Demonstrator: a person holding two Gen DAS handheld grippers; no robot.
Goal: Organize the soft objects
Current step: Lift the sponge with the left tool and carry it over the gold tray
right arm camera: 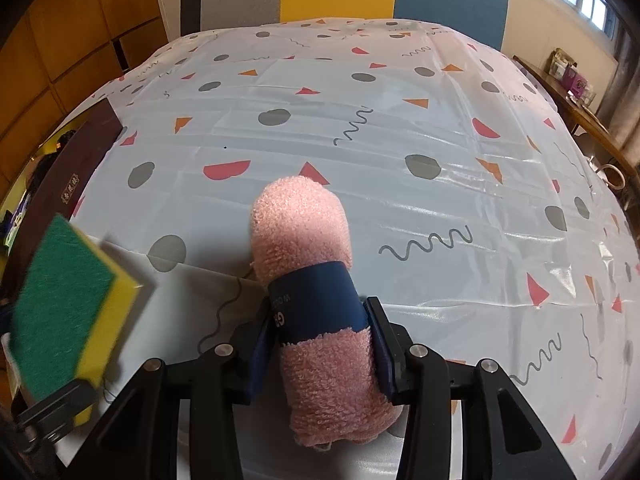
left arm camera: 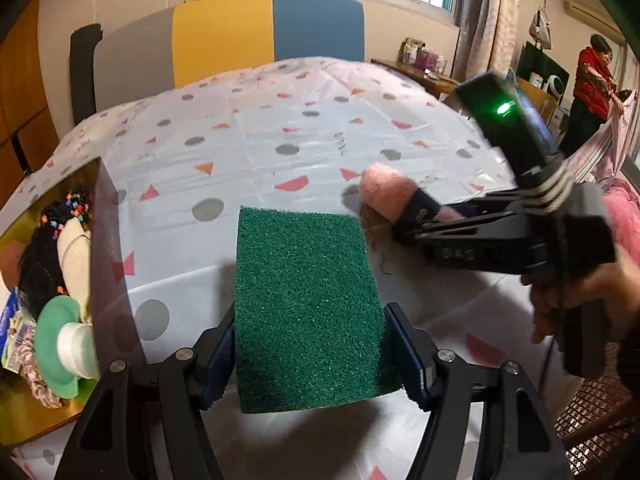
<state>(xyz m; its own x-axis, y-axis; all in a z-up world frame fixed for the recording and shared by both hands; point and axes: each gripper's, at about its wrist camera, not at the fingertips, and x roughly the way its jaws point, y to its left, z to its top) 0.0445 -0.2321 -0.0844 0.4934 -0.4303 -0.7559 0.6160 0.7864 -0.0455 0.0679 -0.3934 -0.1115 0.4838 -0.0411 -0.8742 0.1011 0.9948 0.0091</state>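
My left gripper (left arm camera: pixel 310 354) is shut on a green-and-yellow sponge (left arm camera: pixel 306 304), held above the patterned tablecloth (left arm camera: pixel 280 128); the sponge also shows at the left of the right wrist view (right arm camera: pixel 68 308). My right gripper (right arm camera: pixel 318 344) is shut on a rolled pink towel (right arm camera: pixel 304 224) with a dark blue paper band (right arm camera: pixel 316 300). In the left wrist view the towel (left arm camera: pixel 386 192) and right gripper (left arm camera: pixel 408 228) are at the right, just above the table.
A dark-walled box (left arm camera: pixel 108 248) with a gold inside stands at the table's left edge; it holds hair ties, a cream roll and a green dish (left arm camera: pixel 56 344). A chair back (left arm camera: pixel 228 36) is behind the table. A person in red (left arm camera: pixel 592 80) stands far right.
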